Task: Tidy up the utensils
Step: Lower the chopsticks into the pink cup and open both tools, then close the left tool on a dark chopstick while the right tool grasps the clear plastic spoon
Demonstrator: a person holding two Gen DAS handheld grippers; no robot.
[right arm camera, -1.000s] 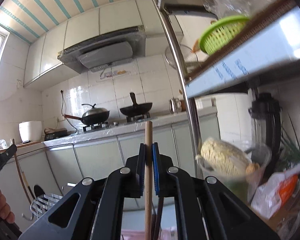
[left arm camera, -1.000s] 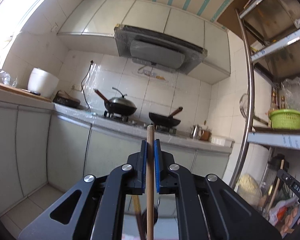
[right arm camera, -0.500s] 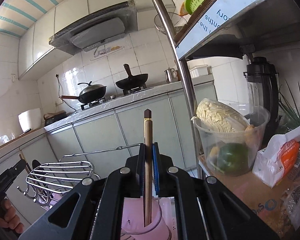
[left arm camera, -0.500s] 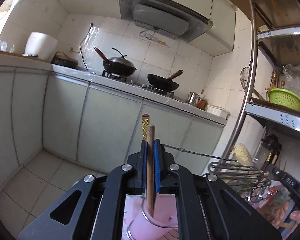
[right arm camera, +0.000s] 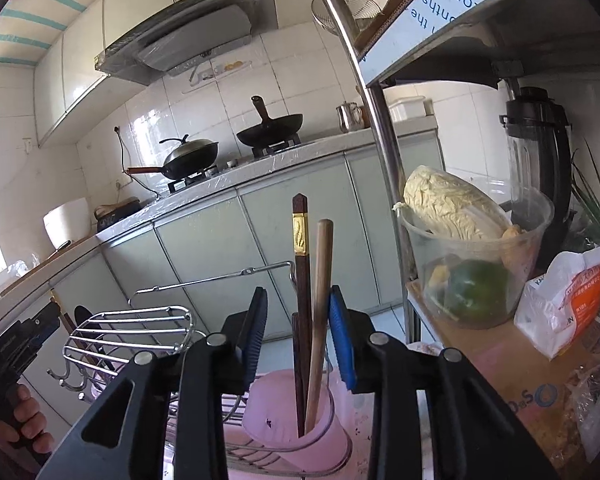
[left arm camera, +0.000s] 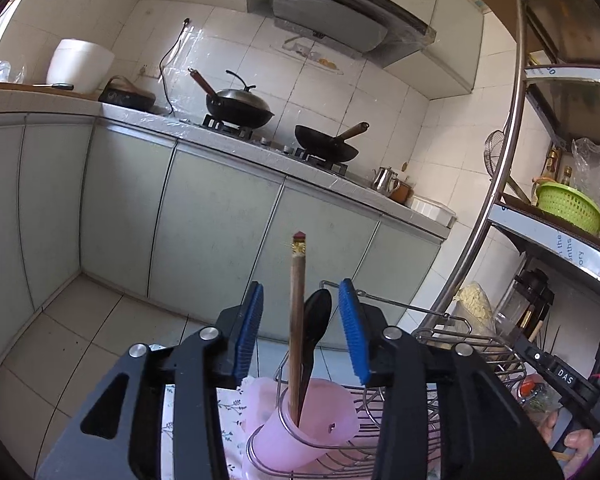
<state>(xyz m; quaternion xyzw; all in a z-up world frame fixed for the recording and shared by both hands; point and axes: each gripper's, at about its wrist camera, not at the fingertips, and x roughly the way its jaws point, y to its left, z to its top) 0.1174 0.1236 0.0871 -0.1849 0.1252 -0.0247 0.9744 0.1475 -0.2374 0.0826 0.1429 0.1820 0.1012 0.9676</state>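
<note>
So both grippers had let go. The left gripper (left arm camera: 300, 332) stood with its blue pads (left arm camera: 250, 332) spread wide, nothing between them touching either side. A brown chopstick (left arm camera: 297, 320) stood upright in the gap, its lower end down inside the pink cup (left arm camera: 304, 428), and a black spoon (left arm camera: 318, 320) leaned just beside it in the same cup. The cup sat in a wire ring at the edge of the metal dish rack (left arm camera: 452, 344).

Over on the other side, the right gripper (right arm camera: 298, 332) was spread open as well. Two sticks rose between its pads: a dark chopstick (right arm camera: 302, 280) with a gold band near the top, and a lighter wooden chopstick (right arm camera: 320, 288) leaning close against the right-hand pad; whether it touched was hard to tell. Both ended in a pink cup (right arm camera: 300, 428), held by the rack's wire loop (right arm camera: 140, 328). To the right, a clear tub (right arm camera: 476, 264) held cabbage.
</note>
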